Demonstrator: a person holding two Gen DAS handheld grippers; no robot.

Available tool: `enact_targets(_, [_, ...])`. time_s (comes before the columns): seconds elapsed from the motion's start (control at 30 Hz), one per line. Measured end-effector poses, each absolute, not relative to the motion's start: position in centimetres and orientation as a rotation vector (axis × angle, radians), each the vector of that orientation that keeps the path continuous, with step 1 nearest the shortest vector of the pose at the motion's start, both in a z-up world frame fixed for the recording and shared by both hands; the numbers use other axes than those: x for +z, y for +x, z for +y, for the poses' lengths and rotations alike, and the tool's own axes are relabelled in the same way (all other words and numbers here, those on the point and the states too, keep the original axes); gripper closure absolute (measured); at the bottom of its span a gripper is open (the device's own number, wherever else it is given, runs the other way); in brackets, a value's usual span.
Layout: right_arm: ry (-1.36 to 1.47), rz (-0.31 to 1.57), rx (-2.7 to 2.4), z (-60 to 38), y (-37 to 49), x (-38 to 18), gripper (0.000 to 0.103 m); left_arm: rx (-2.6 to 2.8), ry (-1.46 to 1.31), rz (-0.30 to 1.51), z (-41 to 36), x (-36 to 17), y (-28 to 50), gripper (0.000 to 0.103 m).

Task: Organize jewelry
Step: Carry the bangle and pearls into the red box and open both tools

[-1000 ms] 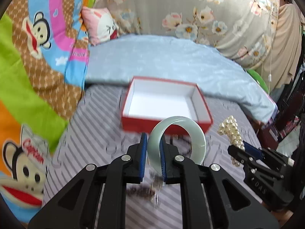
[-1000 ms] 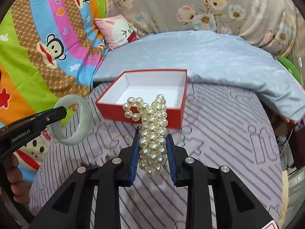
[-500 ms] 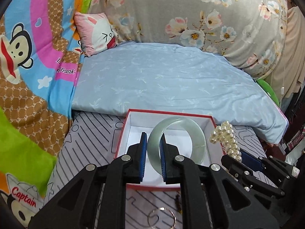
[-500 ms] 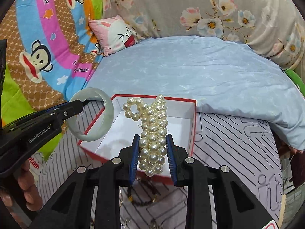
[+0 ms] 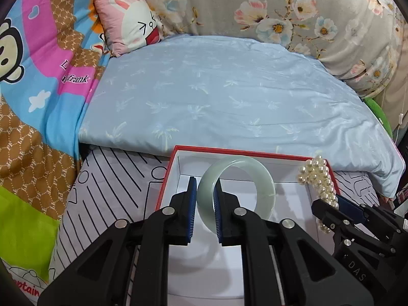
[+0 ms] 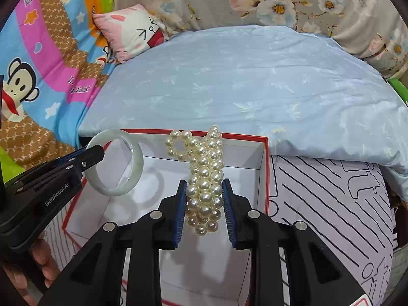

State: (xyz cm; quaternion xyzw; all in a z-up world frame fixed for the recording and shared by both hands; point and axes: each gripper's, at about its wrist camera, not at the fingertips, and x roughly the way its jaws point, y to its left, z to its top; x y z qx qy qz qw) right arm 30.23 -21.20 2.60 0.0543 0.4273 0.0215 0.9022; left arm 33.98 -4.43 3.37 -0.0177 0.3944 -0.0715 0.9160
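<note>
My left gripper (image 5: 205,199) is shut on a pale green jade bangle (image 5: 262,181) and holds it upright over the open red box with a white inside (image 5: 176,158). The bangle also shows in the right wrist view (image 6: 135,153), above the box's left part (image 6: 265,168). My right gripper (image 6: 204,204) is shut on a bunched pearl strand (image 6: 206,176) and holds it above the box's middle. In the left wrist view the pearls (image 5: 318,178) and the right gripper (image 5: 329,209) hang over the box's right side.
The box rests on a grey mat with black line drawings (image 6: 331,199). A light blue quilt (image 5: 216,97) lies just behind the box. A cartoon monkey blanket (image 5: 38,76) is at the left and a pink pillow (image 6: 132,30) at the back.
Both grippers have moved forward with their loads, from in front of the box to above its inside. The loose jewelry on the mat has dropped out of view.
</note>
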Motion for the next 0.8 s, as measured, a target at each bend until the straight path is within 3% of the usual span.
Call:
enact_targets(0.53, [0.11,0.945,0.006,-21.8,32.5,0.6,0.076,-0.134,-0.029,0.883,-4.9,0.7,36.5,0.09])
enact_targets(0.7, [0.11,0.926,0.008,-21.8,32.5,0.5,0.075,-0.13,-0.041,0.898,-4.7,0.3,36.9,0.08])
enact_targets(0.8, [0.108,0.91,-0.004,-21.9,32.3,0.9,0.069,-0.102,-0.041,0.844,-4.3,1.1,36.7,0.081])
